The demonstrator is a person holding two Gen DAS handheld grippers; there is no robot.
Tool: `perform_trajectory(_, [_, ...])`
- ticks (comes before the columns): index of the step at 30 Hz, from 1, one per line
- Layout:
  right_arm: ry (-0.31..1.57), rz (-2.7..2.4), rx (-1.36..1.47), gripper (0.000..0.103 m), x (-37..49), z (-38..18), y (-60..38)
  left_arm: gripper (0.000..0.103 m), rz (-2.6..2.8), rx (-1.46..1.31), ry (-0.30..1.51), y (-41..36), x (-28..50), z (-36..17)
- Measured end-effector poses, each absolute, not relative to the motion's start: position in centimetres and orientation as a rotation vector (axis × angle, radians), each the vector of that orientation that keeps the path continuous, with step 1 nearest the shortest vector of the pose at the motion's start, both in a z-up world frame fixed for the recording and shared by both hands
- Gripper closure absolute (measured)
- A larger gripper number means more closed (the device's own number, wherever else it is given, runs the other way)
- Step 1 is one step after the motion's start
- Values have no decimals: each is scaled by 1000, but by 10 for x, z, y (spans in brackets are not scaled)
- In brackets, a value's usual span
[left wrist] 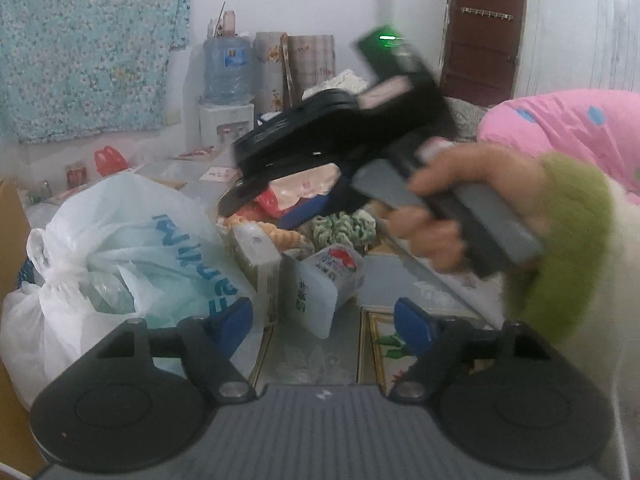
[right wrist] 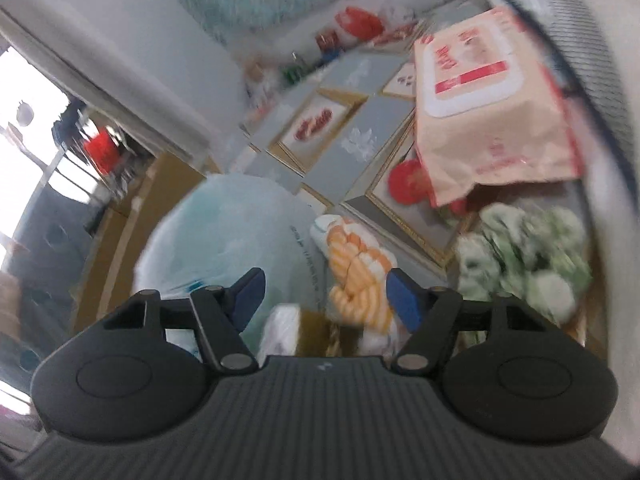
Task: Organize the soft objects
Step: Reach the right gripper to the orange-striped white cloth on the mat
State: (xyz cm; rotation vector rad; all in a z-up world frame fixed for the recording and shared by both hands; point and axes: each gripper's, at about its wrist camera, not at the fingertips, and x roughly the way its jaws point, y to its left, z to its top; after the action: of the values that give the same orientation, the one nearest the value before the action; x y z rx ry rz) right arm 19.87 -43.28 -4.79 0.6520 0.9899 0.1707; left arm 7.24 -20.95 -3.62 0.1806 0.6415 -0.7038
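Landmark: the crumpled white plastic shopping bag with blue lettering (left wrist: 120, 248), knotted at its handles, on the patterned grey-and-gold tabletop (left wrist: 320, 352); every place below is told from it.
Task's things: a small clear-wrapped tissue pack with blue and red print (left wrist: 328, 280) lies just beside the bag on its right; a green-and-white knitted scrunchie-like bundle (left wrist: 344, 228) sits beyond that, well apart from the bag; a rolled orange-and-white striped cloth (right wrist: 356, 276) touches or nearly touches the bag's edge; a pale pink wet-wipes pack with a white flap lid (right wrist: 480, 92) lies farthest from the bag.
Left gripper (left wrist: 324, 322): blue pads stand fairly wide, nothing between them but bare tabletop just right of the bag.
Right gripper (right wrist: 326, 294): about half spread, empty; the striped cloth lies in line with the gap, no pad pressing on it. In the left wrist view it is held by a hand (left wrist: 448, 216) in a green fuzzy cuff, above the pile.
Risk, tangle: the pile beside the bag is tightly packed, so a closing pad could catch the bag's film or a neighbour along with the target.
Risk, collision: both grippers work the same small patch right of the bag and could knock together.
Risk, blur: the right view is smeared, so the aim at the cloth is uncertain.
Open room: bare tabletop in front of the left gripper and beyond the bag; a brown cardboard edge (left wrist: 12, 240) closes the bag's far left side.
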Motion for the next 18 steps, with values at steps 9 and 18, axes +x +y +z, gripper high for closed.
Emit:
perform_trajectory(9, [1113,158,522,54,248,-80,-423,23,-716,157,669,-201,77,-43])
perform_trajectory(18, [936,94,621,60,222,-49,-449,22,-727,116,710,-190,80,-46])
